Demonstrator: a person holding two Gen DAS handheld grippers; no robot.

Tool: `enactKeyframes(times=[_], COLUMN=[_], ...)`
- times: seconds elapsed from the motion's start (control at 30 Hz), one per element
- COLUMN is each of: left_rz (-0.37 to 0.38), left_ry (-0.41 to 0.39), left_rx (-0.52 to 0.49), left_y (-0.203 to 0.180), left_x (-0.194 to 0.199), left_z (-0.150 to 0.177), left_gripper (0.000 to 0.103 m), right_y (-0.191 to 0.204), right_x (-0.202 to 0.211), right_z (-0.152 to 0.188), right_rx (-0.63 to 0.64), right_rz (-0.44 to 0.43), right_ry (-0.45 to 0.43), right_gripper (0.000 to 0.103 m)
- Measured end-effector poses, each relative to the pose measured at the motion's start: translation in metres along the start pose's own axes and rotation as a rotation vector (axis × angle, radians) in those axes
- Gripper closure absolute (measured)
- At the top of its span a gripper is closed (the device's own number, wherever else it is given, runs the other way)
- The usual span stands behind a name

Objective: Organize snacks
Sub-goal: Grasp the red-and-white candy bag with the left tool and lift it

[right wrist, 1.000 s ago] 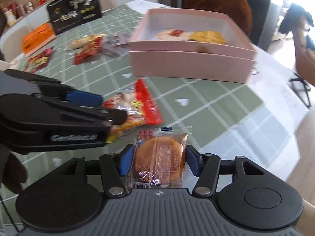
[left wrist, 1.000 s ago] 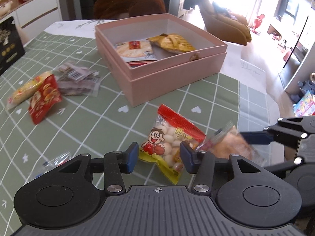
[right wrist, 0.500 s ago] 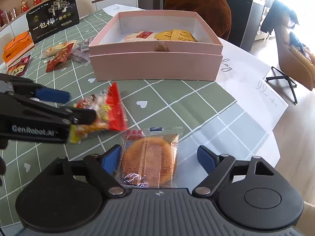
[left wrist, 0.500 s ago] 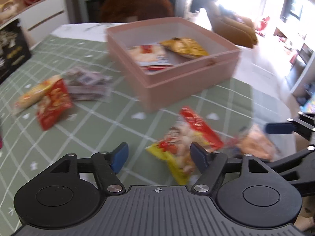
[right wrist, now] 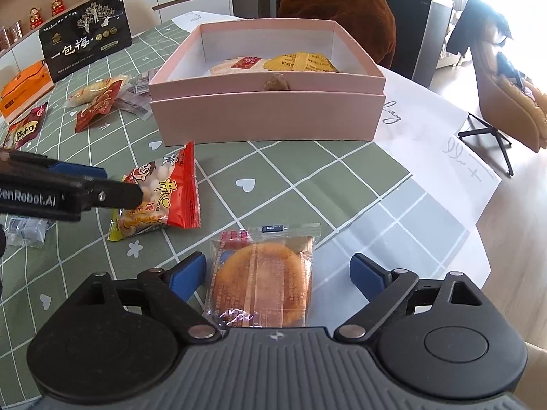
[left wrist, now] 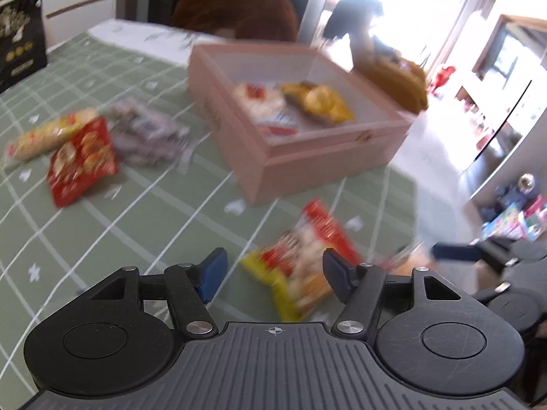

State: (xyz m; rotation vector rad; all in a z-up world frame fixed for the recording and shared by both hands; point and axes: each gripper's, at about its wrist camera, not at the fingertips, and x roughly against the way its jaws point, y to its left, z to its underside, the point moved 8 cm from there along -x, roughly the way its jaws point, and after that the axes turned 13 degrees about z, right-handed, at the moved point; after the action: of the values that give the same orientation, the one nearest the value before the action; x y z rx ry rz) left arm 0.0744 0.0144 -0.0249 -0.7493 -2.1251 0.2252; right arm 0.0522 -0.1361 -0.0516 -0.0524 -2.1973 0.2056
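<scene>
A pink box (right wrist: 266, 116) stands on the green checked tablecloth and holds a white-red packet (right wrist: 239, 65) and a yellow packet (right wrist: 301, 63). The box also shows in the left wrist view (left wrist: 307, 160). My left gripper (left wrist: 275, 273) is open, with a red-yellow snack bag (left wrist: 301, 266) lying between and just beyond its fingers. The same bag (right wrist: 160, 198) shows in the right wrist view. My right gripper (right wrist: 278, 275) is open wide around a clear packet with a round orange cake (right wrist: 263, 280) lying on the table.
Left of the box lie a red packet (left wrist: 80, 160), a yellow-red packet (left wrist: 48, 135) and grey packets (left wrist: 147, 136). A black bag (right wrist: 85, 34) and an orange box (right wrist: 24, 87) stand at the far left. White paper (right wrist: 437, 143) covers the table's right edge.
Both grippers have opened. The right one let go of the cake packet, which now lies on the table. The left one let go of the red-yellow bag and swung to the left.
</scene>
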Motion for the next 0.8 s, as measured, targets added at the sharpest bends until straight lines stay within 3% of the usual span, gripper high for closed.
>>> enactKeyframes(times=[0.1, 0.3, 0.47, 0.6, 0.67, 0.8], left_rz=[0.047, 0.071, 0.159, 0.112, 0.093, 0.07], left_ry=[0.021, 0.11, 0.21, 0.256, 0.25, 0.233], left_rx=[-0.062, -0.175, -0.377, -0.482, -0.493, -0.429], left_y=[-0.014, -0.015, -0.031, -0.032, -0.034, -0.033], left_x=[-0.003, -0.023, -0.023, -0.032, -0.037, -0.046], left_z=[-0.006, -0.005, 0.011, 0.02, 0.017, 0.007], left_gripper=[0.035, 0.035, 0.035, 0.034, 0.031, 0.035], right_y=[0.001, -0.001, -0.007, -0.008, -0.008, -0.008], right_x=[0.0, 0.004, 0.005, 0.004, 0.003, 0.002], right_z=[0.001, 0.005, 0.008, 0.008, 0.007, 0.007], right_rx=[0.014, 0.052, 0.079, 0.099, 0.1, 0.088], right_rz=[-0.009, -0.034, -0.052, -0.064, -0.065, -0.057], right_ry=[0.003, 0.015, 0.026, 0.033, 0.033, 0.035], right_gripper=[0.011, 0.011, 0.011, 0.01, 0.009, 0.009])
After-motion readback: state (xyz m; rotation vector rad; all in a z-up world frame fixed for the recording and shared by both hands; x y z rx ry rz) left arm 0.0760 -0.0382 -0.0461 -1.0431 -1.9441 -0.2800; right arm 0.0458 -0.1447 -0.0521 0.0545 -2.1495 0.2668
